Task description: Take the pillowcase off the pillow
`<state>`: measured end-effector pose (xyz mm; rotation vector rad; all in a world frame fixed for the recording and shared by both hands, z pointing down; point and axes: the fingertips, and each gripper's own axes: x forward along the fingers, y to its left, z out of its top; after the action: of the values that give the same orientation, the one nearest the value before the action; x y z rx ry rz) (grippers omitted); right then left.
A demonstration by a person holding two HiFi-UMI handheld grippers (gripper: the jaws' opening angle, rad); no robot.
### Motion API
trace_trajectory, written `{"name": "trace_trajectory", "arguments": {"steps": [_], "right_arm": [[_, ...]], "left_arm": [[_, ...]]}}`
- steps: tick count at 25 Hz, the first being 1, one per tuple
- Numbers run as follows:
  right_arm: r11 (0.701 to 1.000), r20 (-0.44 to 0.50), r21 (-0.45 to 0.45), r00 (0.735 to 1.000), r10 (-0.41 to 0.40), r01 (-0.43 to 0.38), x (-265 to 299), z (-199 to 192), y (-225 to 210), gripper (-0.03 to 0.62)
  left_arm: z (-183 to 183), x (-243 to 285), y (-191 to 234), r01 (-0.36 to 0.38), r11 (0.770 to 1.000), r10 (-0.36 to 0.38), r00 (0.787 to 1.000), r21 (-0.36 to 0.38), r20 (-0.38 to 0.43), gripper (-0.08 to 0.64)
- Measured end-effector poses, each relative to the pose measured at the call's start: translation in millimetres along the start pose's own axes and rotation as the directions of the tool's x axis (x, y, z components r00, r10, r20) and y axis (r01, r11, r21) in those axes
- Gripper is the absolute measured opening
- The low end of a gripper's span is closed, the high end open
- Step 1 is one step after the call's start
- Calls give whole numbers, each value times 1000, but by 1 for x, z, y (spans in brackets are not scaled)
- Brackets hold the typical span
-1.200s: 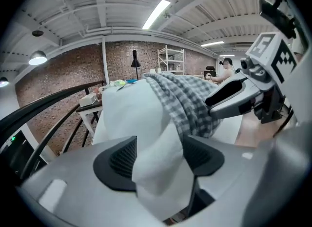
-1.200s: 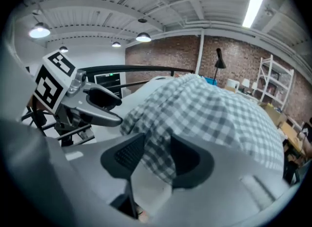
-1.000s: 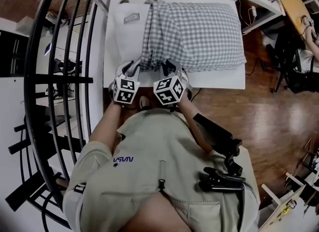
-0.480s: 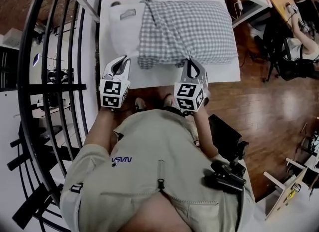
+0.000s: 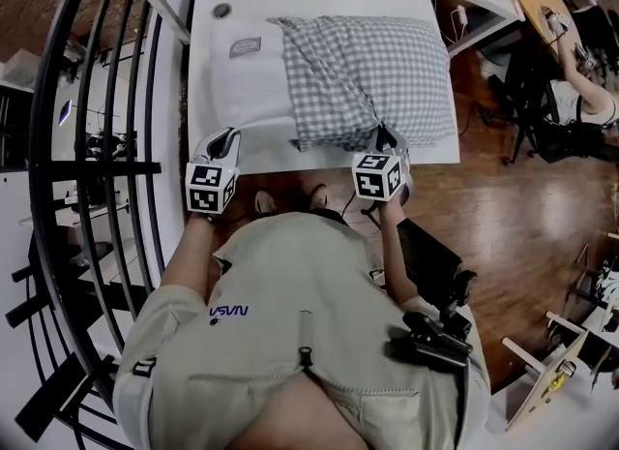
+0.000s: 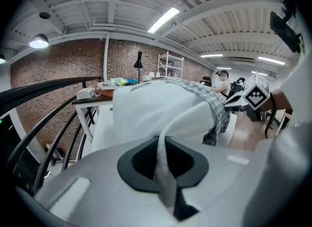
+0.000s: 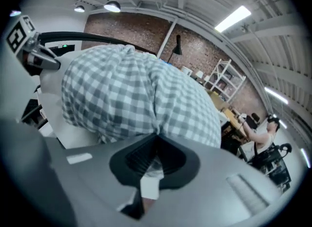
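On the white table (image 5: 290,160) in front of the person lies the pillow (image 5: 242,80). Its left end is bare and white, with a small sewn label (image 5: 245,47) showing. The grey-and-white checked pillowcase (image 5: 377,71) covers the rest, its open edge rumpled and bunched where the white begins. The left gripper (image 5: 230,135) sits at the pillow's near left corner. Its jaws have just been closing and now pinch a twist of the pillow's white cloth, drawn out into a taut strip. The right gripper (image 5: 385,135) is at the near edge of the checked cover, jaws pressed together on a fold of the gingham, which rises to a little peak there. The two grippers are well apart, both at the table's front edge.
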<state>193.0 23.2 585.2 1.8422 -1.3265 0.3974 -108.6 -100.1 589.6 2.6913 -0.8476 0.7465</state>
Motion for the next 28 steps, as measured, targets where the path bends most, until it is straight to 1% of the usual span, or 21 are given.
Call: {"name": "trace_trajectory", "arguments": {"steps": [2, 5, 8, 11, 13, 16, 18, 20, 22, 25, 28], "right_arm": [[999, -3, 16, 999, 38, -38, 3, -1, 3, 11], [994, 5, 49, 995, 100, -100, -2, 2, 0, 22], [975, 35, 120, 983, 182, -185, -13, 8, -8, 85], [947, 105, 156, 958, 266, -280, -37, 23, -8, 135], [934, 154, 141, 939, 307, -328, -50, 37, -6, 143], [916, 207, 91, 907, 367, -391, -64, 57, 1, 149], [901, 238, 57, 882, 406, -430, -68, 70, 2, 149], [889, 274, 43, 861, 429, -457, -68, 85, -3, 147], [882, 305, 49, 848, 433, -468, -66, 100, -9, 146], [885, 323, 64, 849, 419, -461, -60, 123, -14, 141], [893, 323, 65, 856, 403, -445, -51, 153, -15, 141]], "left_arm": [[-11, 4, -6, -6, 1000, 6, 1000, -3, -12, 28], [-6, 3, -13, -20, 1000, 20, 1000, -15, -5, 59], [10, -12, -17, -23, 999, 23, 1000, -46, 10, 102], [21, -41, -17, -44, 997, 47, 998, -70, 40, 146], [32, -57, -15, -73, 993, 80, 994, -90, 81, 138], [56, -67, -15, -97, 989, 112, 984, -112, 138, 141], [79, -61, -18, -96, 990, 113, 979, -103, 171, 157], [105, -48, -19, -95, 992, 109, 973, -80, 204, 176], [128, -35, -16, -93, 994, 102, 968, -51, 231, 190], [149, -16, -6, -74, 997, 72, 966, -1, 247, 204], [166, 13, 9, -22, 999, 10, 974, 49, 228, 236]]}}
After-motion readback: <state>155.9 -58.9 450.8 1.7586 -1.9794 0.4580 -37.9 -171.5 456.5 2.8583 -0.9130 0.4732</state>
